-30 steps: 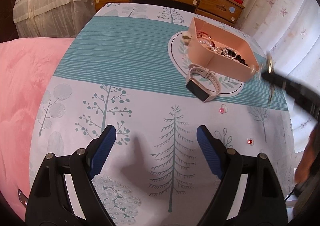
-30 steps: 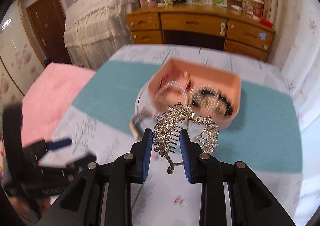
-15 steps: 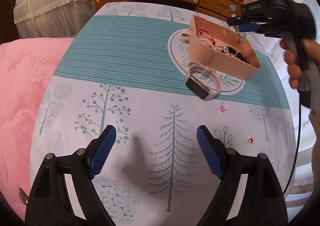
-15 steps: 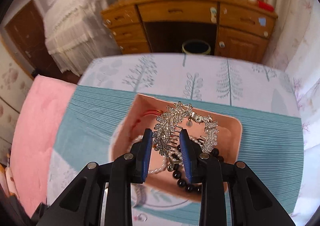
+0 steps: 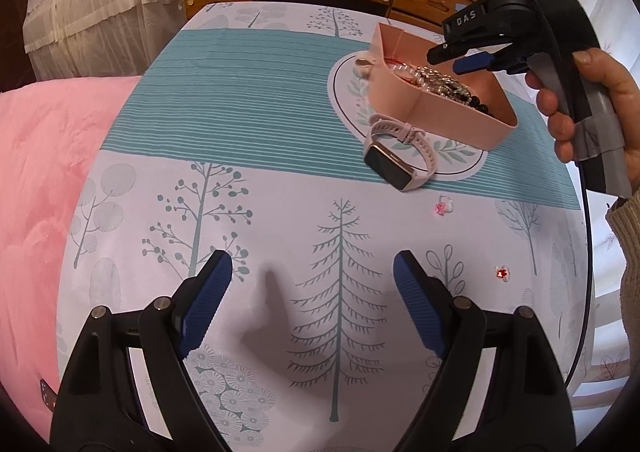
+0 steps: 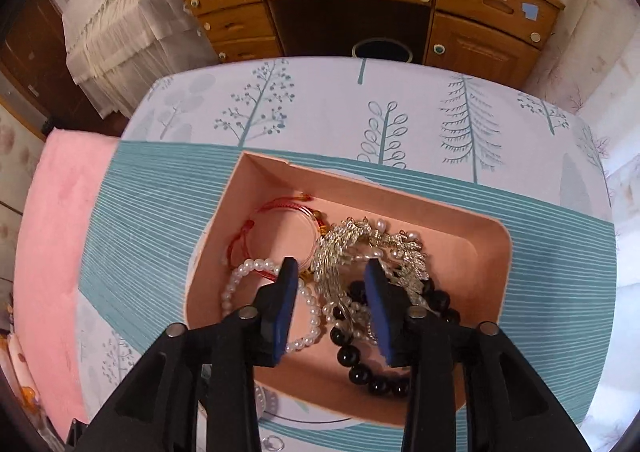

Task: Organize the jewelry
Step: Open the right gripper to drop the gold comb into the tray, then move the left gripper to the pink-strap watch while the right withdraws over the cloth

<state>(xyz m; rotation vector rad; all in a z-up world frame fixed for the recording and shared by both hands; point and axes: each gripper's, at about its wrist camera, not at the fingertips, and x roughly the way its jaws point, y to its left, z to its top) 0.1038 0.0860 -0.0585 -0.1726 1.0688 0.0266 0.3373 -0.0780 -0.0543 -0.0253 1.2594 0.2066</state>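
1. Left wrist view: your left gripper (image 5: 312, 284) hangs low over the tree-print tablecloth (image 5: 240, 100), jaws spread wide with nothing between them. The pink smartwatch (image 5: 398, 154) lies just outside the pink tray (image 5: 452, 120), touching its near wall. Two small pink-stone bits, one (image 5: 443, 206) near the watch and one (image 5: 501, 273) closer to you on the right, sit loose on the cloth. They could be earrings or rings, too small to tell.

2. The watch looks like the easy one: light, with a rubbery band that flexes, so pinch across the band loop rather than the slick screen. The tiny pieces will be fiddly and may skid, so come straight down on them.

3. Right wrist view: your right gripper (image 6: 332, 304) sits over the tray (image 6: 472, 220), jaws parted and holding nothing. The silver leaf hair comb (image 6: 352, 244) lies inside on the pile, beside the red string bracelet (image 6: 276, 228), the white pearl bracelet (image 6: 240, 284) and the black bead bracelet (image 6: 360, 364).

4. That comb looks stiff but delicate, with teeth that could snag the bead strands, so lift clear carefully.
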